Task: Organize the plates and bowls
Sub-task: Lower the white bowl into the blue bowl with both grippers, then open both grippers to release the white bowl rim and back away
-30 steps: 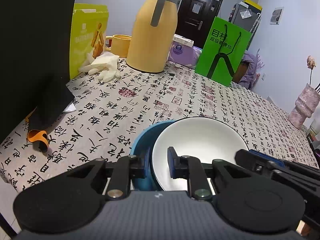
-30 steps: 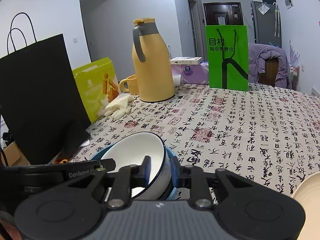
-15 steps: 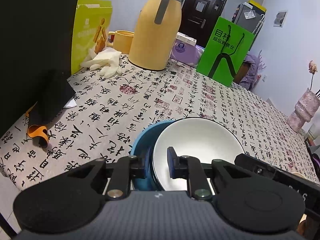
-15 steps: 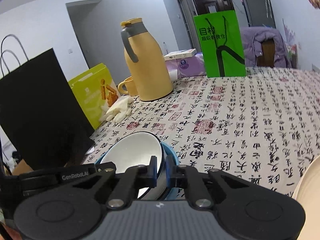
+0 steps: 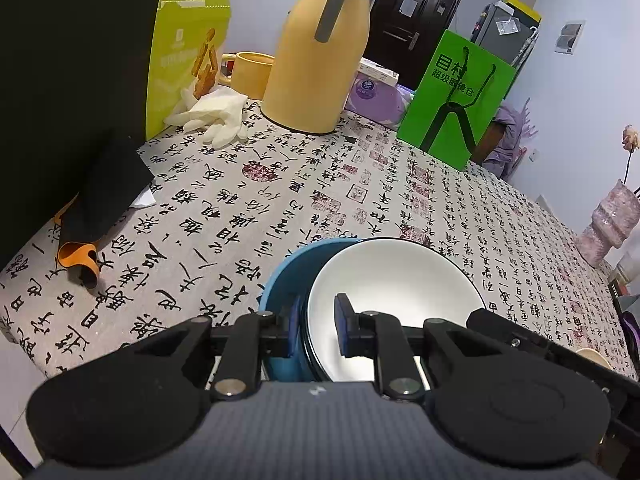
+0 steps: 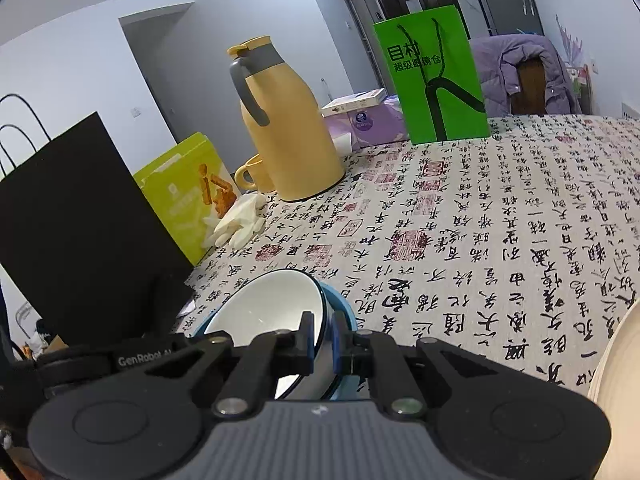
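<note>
My left tongs (image 5: 317,330) clamped on near rims of white bowl (image 5: 394,284) and blue bowl (image 5: 282,286) together. My right tongs (image 6: 324,342) pinch same bowls' rims on opposite side. White bowl nested, tilted, inside blue bowl. Stack sits above counter (image 5: 360,200), well in front of yellow thermos (image 5: 316,60), green bag (image 5: 456,96) off to thermos's right.

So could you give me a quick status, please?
Left gripper shut on white bowl rim. Right gripper shut on opposite rim. Bowl sits tilted in blue bowl. Nothing in the way.
</note>
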